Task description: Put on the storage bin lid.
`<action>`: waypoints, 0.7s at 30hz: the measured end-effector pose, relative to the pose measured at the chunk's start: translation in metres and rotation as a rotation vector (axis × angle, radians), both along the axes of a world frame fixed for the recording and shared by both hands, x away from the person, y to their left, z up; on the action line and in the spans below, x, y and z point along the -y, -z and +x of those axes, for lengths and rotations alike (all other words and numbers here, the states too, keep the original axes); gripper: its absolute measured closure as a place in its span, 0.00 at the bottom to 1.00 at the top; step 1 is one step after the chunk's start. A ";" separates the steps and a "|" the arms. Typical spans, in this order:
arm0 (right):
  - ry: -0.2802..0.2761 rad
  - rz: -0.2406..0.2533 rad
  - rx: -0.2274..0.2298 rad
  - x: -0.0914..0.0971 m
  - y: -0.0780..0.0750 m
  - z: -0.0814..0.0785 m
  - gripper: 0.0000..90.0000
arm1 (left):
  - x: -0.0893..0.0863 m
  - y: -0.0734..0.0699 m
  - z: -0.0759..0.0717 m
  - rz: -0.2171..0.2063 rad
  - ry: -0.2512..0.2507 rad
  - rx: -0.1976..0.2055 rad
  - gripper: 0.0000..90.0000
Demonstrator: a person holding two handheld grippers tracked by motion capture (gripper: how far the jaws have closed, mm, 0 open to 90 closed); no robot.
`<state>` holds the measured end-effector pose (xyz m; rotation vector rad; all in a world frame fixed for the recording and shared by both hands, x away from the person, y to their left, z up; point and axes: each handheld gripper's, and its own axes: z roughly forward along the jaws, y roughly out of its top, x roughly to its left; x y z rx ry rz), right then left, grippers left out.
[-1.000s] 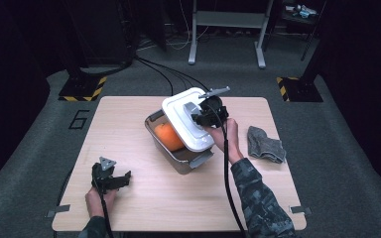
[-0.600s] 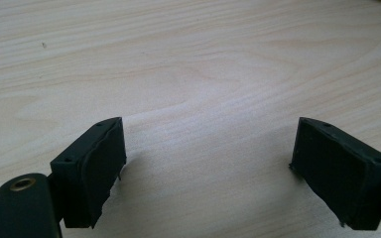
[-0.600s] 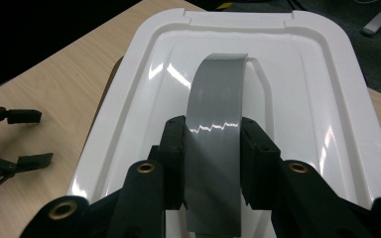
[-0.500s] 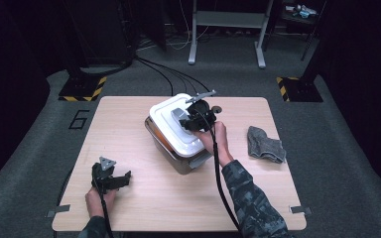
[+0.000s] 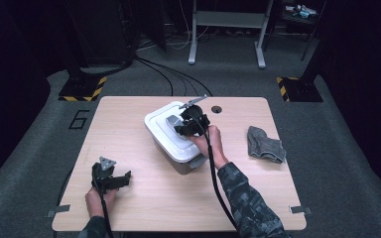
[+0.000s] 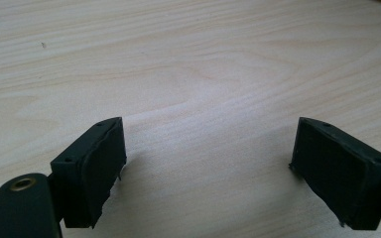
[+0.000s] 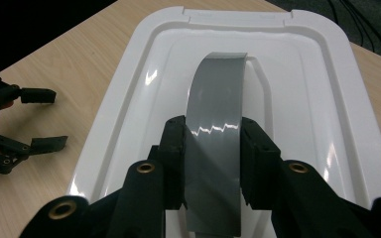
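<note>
Lid [image 5: 166, 129], white, grey handle [image 7: 217, 124]: seated on grey bin [image 5: 191, 162], table [image 5: 129, 114] centre. Right gripper [image 7: 213, 144] clamped on handle; release pending. Left gripper [image 6: 208, 158] jaws spread, empty, resting near-left. Closing nearly complete.

A crumpled grey cloth [image 5: 265, 144] lies near the right edge of the light wooden tabletop [image 5: 144, 198]; a small round hole [image 5: 217, 109] sits near the far edge.
</note>
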<state>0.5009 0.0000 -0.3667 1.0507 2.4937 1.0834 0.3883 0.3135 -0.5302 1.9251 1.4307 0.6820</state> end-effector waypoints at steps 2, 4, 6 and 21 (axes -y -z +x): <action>0.001 0.000 -0.014 -0.001 0.003 0.000 0.75 | 0.000 0.000 0.000 -0.001 -0.001 -0.001 0.15; -0.002 -0.005 0.003 -0.002 0.005 -0.001 0.75 | 0.000 0.000 0.000 0.000 0.000 0.000 0.15; -0.004 -0.009 0.004 -0.002 0.005 -0.002 0.74 | 0.000 0.000 0.000 -0.001 -0.001 -0.001 0.15; 0.024 -0.003 0.076 0.016 -0.015 -0.014 0.17 | 0.000 -0.001 0.000 0.000 0.003 -0.008 0.15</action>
